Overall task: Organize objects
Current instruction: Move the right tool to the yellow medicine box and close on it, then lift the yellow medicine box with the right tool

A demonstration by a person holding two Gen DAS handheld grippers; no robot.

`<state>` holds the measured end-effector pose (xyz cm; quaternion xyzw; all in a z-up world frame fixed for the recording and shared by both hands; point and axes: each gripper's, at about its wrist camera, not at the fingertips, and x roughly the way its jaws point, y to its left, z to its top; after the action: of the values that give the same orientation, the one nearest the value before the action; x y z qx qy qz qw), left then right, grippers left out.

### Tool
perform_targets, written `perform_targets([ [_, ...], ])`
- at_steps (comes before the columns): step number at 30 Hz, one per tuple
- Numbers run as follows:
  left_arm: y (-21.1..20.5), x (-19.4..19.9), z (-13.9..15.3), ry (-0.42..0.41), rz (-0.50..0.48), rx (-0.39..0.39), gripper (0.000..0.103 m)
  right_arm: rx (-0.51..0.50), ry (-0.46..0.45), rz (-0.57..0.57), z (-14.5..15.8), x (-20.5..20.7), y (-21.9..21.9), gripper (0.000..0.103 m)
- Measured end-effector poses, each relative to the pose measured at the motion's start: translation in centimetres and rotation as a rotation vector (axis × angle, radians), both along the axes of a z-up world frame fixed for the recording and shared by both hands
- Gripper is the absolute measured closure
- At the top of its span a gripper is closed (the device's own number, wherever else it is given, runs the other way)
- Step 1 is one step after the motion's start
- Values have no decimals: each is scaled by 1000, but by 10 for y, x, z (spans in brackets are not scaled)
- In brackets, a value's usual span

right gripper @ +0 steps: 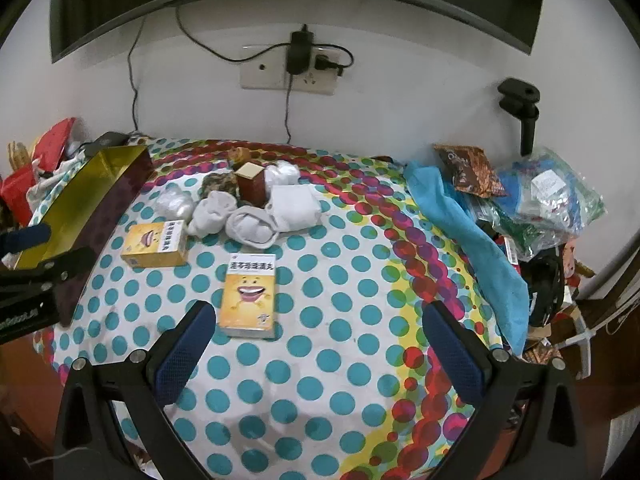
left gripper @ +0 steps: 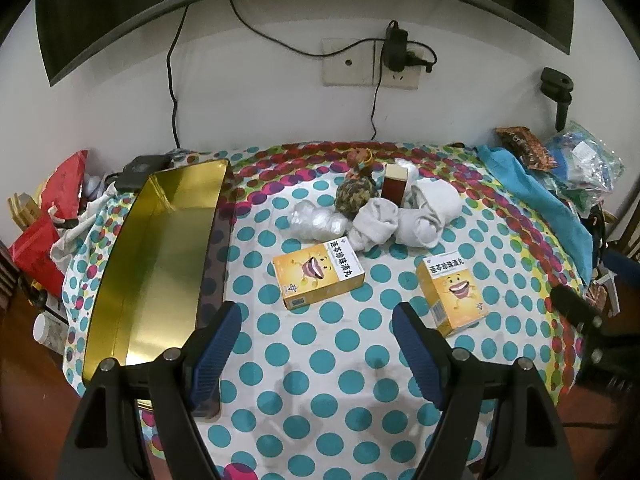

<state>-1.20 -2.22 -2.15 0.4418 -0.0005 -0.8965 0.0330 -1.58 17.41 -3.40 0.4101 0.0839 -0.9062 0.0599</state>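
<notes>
Gold-lined tin [left gripper: 160,248] lies empty at our left on the dotted cloth [left gripper: 320,360]. Our left gripper [left gripper: 316,344] and right gripper [right gripper: 316,352] tilt downward, jaws wide, holding nothing. Two yellow boxes [left gripper: 318,274] [right gripper: 248,296] sit ahead; only the right view shows the whole blue towel [right gripper: 472,240].

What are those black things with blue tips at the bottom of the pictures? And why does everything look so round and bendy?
Those are two grabber tools that a person holds, one in each hand. Each carries a wide-eye camera, which bends the picture. One picture looks past the left gripper, the other past the right gripper. Both are open and hold nothing. On the dotted tablecloth lie two yellow boxes, rolled white socks, a small brown box and an empty gold tin for tidying.
</notes>
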Motion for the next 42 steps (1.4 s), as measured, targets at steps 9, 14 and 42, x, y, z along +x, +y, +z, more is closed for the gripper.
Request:
perform_targets([
  [9,7,-11,-7,-2,-12,-16,23,-6,31,-20,-14,-31,22,0],
  [14,7,-19,-19,-23,-2,-26,23,-42,-25,22,-38,-39,14,0],
  [42,-11,-56,-65,-99,17,50,23,-26,-167,213,-121,-66,-59,55],
])
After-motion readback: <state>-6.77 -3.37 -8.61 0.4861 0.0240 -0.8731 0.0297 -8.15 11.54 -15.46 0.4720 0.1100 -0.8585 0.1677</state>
